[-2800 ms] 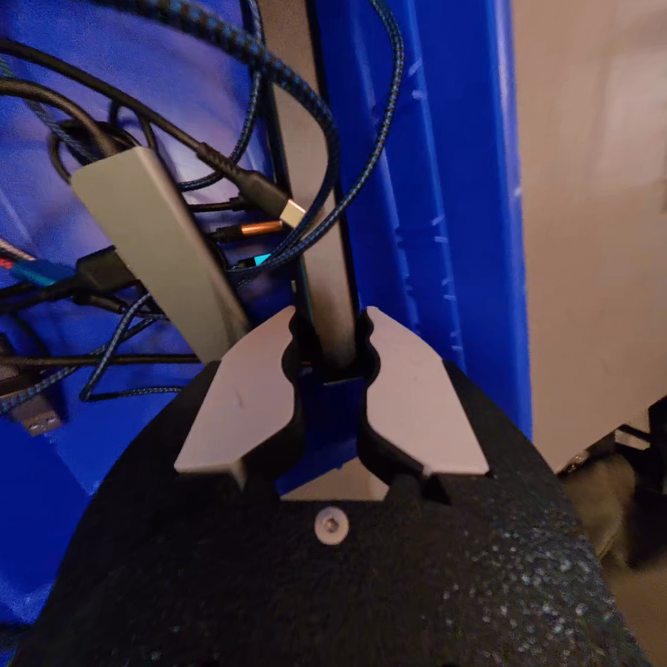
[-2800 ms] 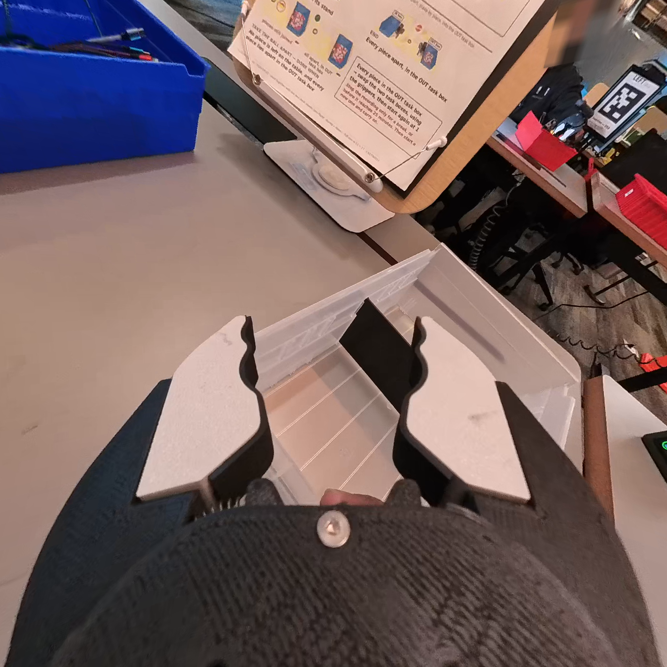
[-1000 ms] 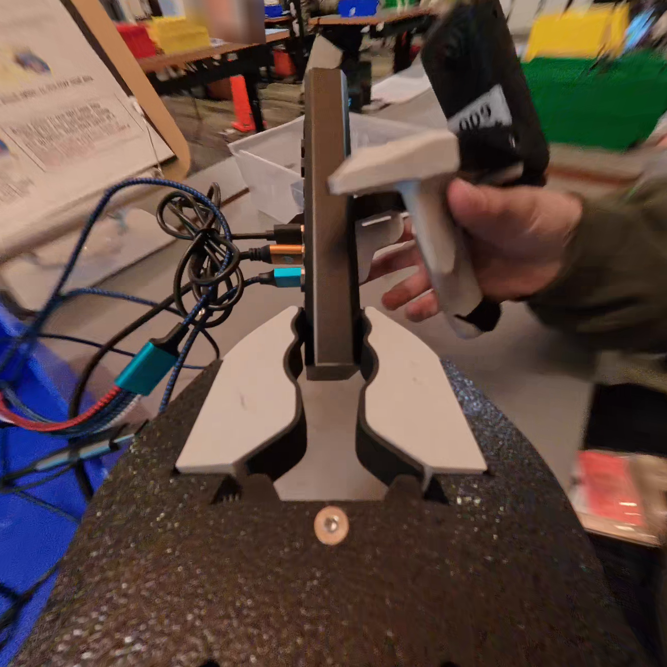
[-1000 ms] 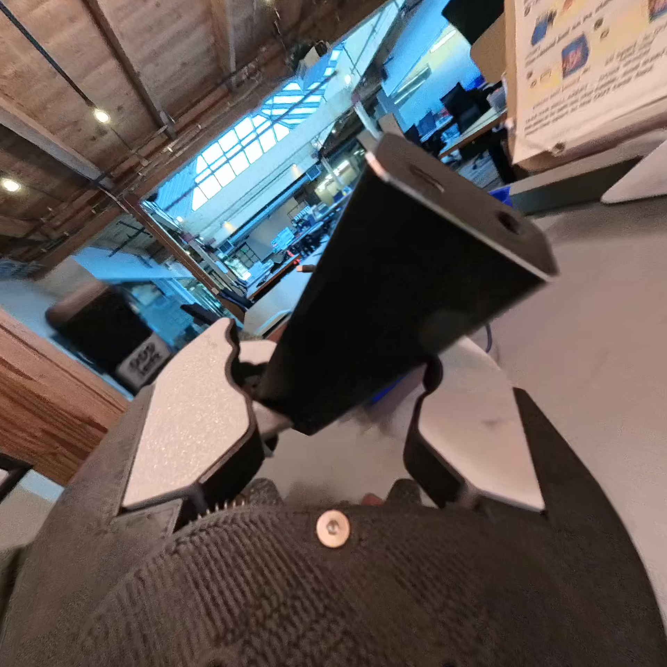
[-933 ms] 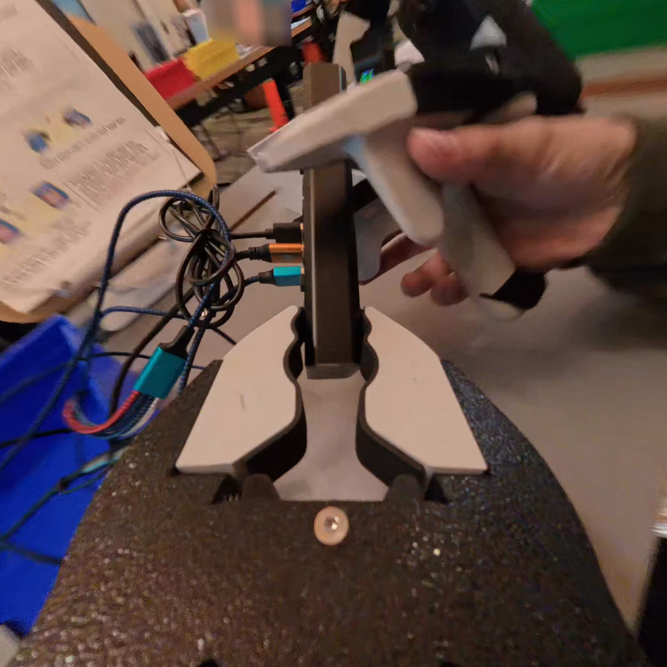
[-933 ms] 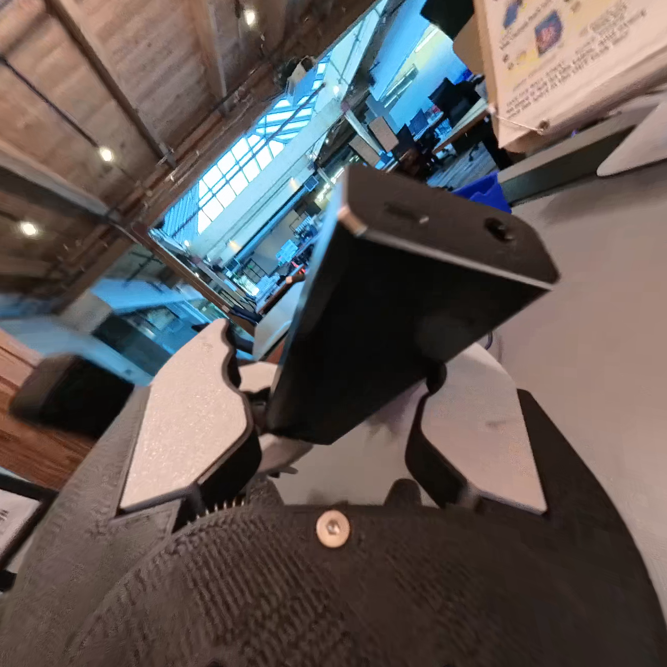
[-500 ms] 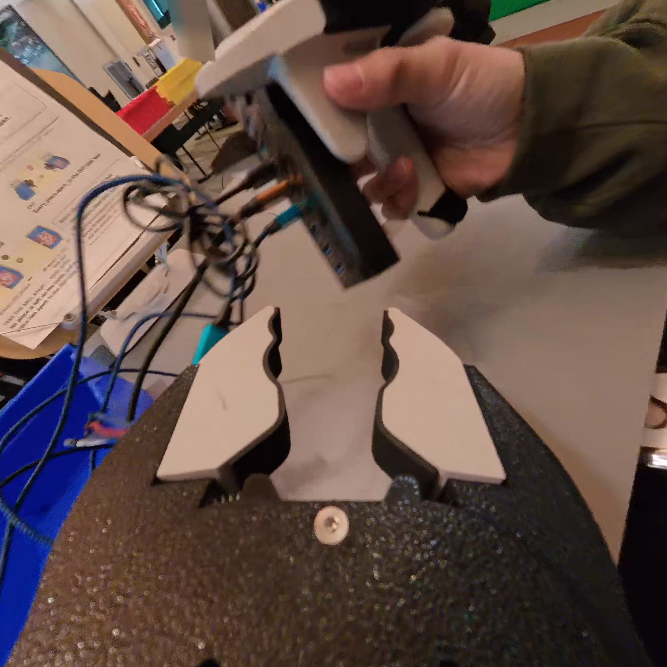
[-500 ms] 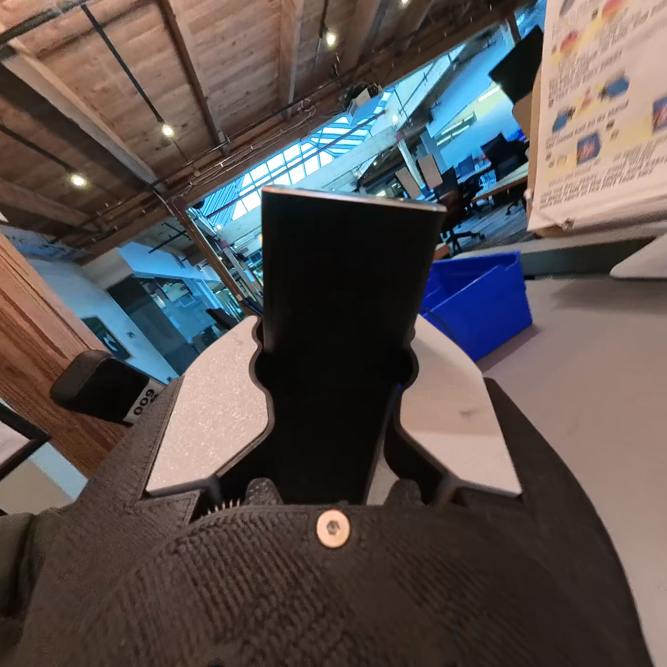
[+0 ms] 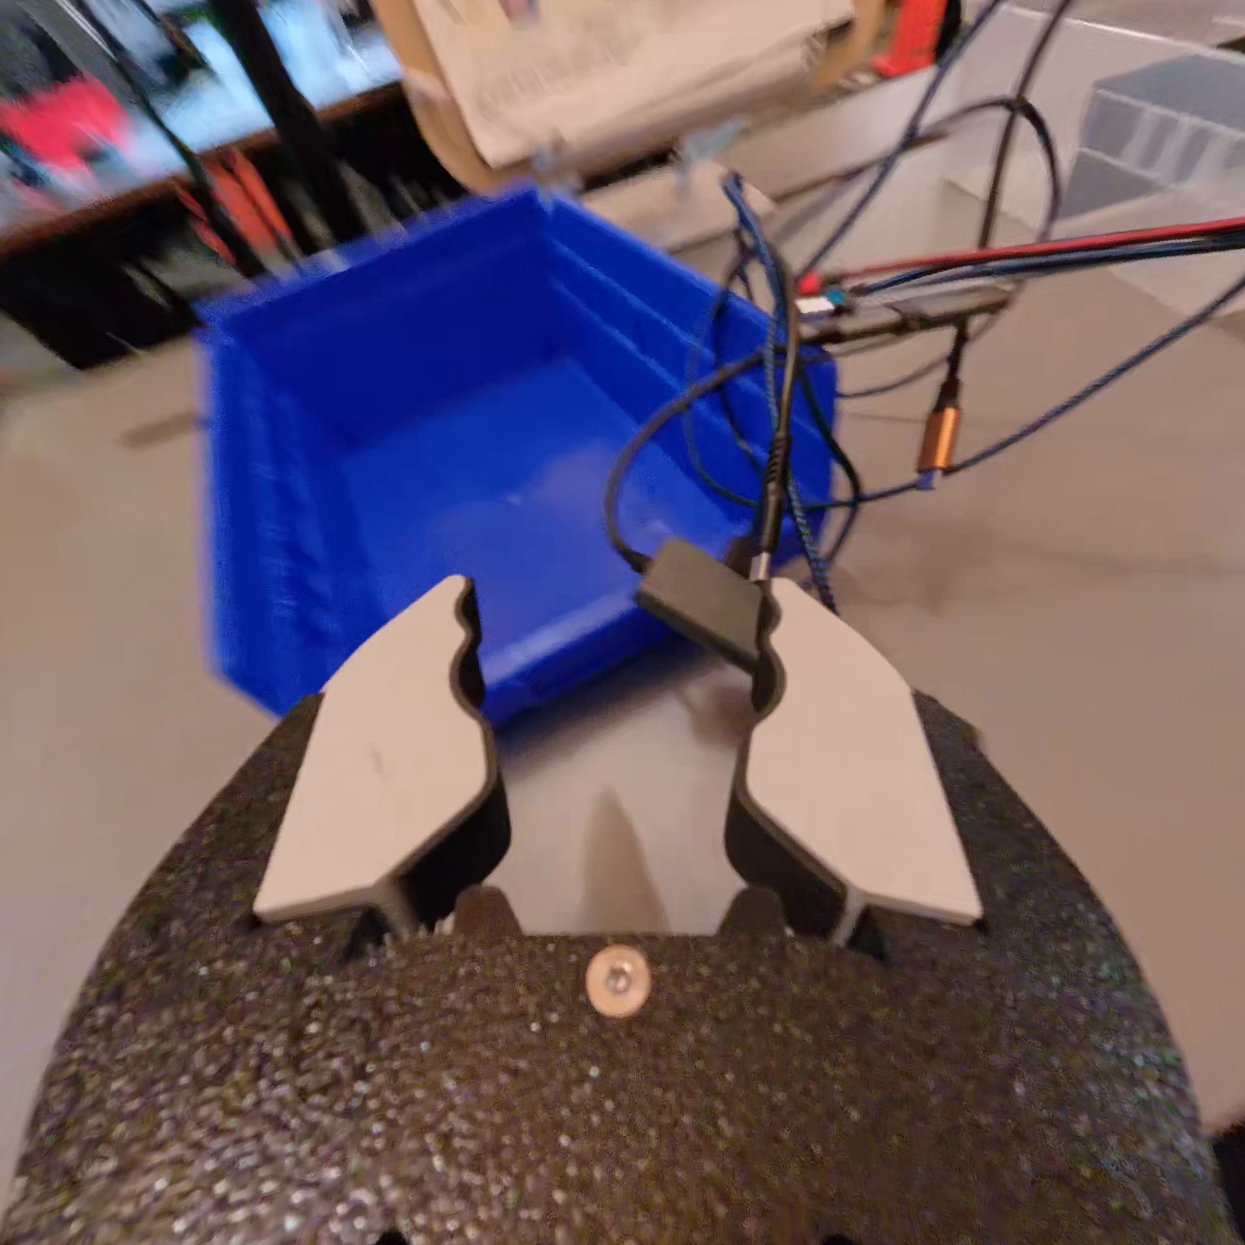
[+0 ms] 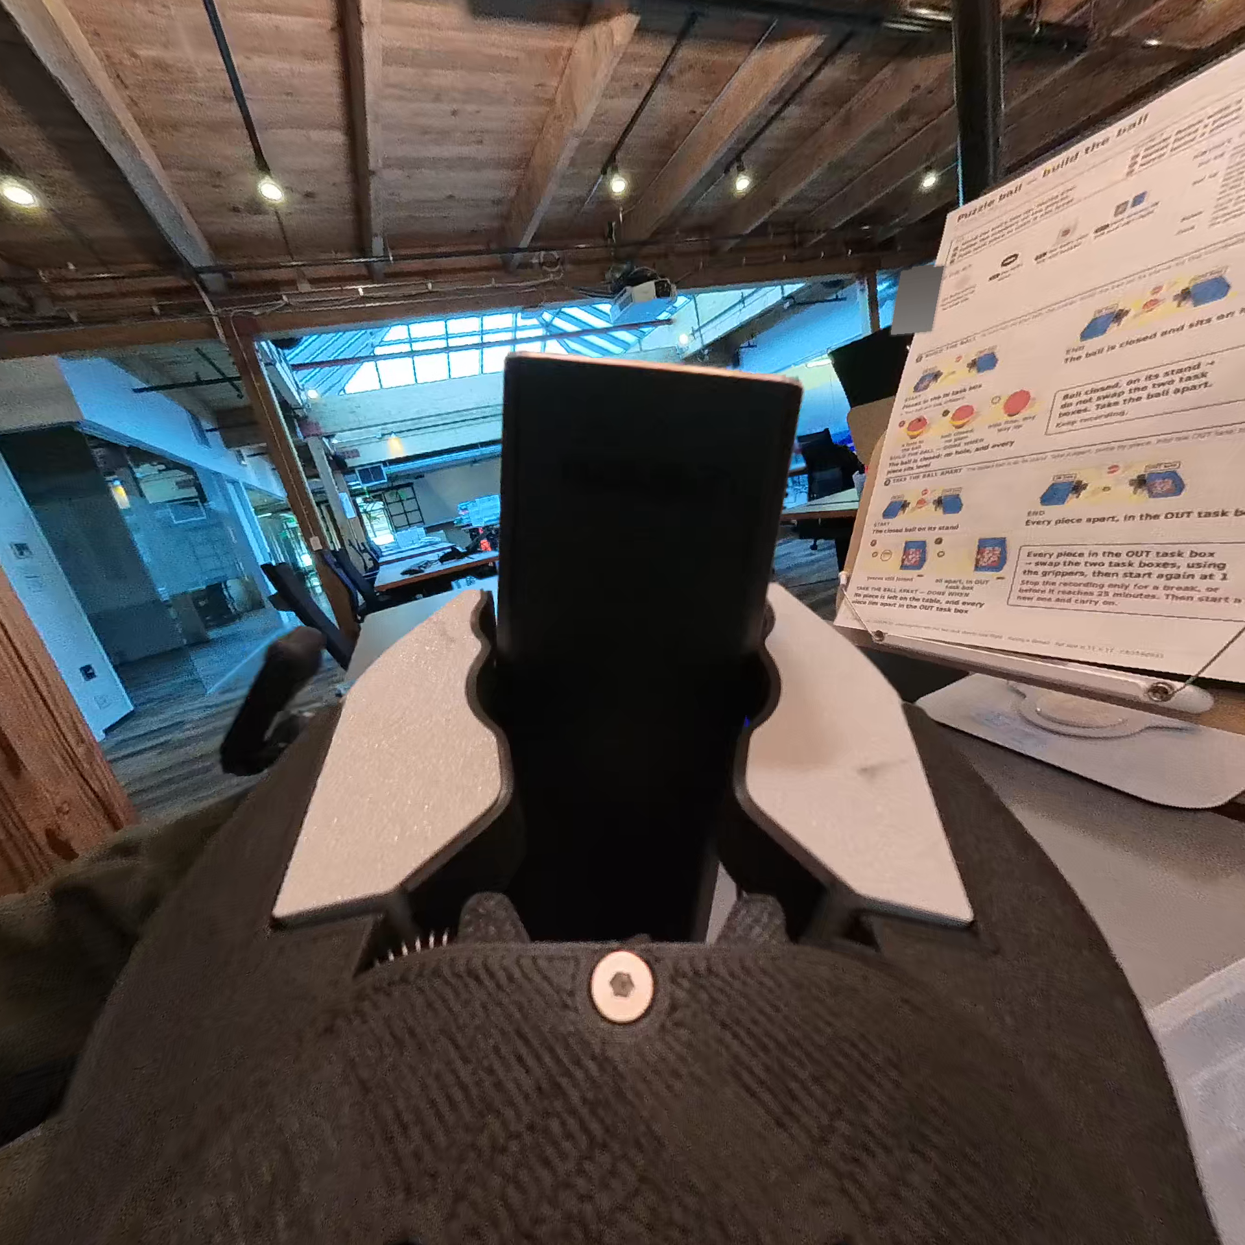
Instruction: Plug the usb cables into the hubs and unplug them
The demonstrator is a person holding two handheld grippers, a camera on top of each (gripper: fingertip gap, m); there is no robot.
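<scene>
Two grippers show, one in each wrist view.

The right gripper (image 10: 623, 647) points up toward a wooden ceiling. Its two pale fingers (image 10: 411, 754) are pressed against the sides of one black hub (image 10: 640, 539), which stands upright between them, its far end toward the ceiling. No cables show on it in this view. To the right, one instruction sheet (image 10: 1078, 471) leans on a white stand (image 10: 1091, 748) on the table; it bears printed text and small pictures, left unread here.

The left gripper (image 9: 620, 633) looks down at the pale table (image 9: 1044, 674), fingers spread wide with nothing between them. One small black hub (image 9: 700, 606) lies just beside the right fingertip, at the near corner of one blue bin (image 9: 377, 418); whether it touches the finger cannot be told. The bin's floor shows bare. A slim grey hub (image 9: 943, 313), blurred, hangs above the bin's far right corner.

A tangle of cables (image 9: 788, 418) drapes over the bin's right side: black, blue braided and red ones, too blurred and crossed to count. One copper-coloured plug (image 9: 938, 441) dangles free over the table. One white bin (image 9: 1159, 135) stands at the upper right.
</scene>
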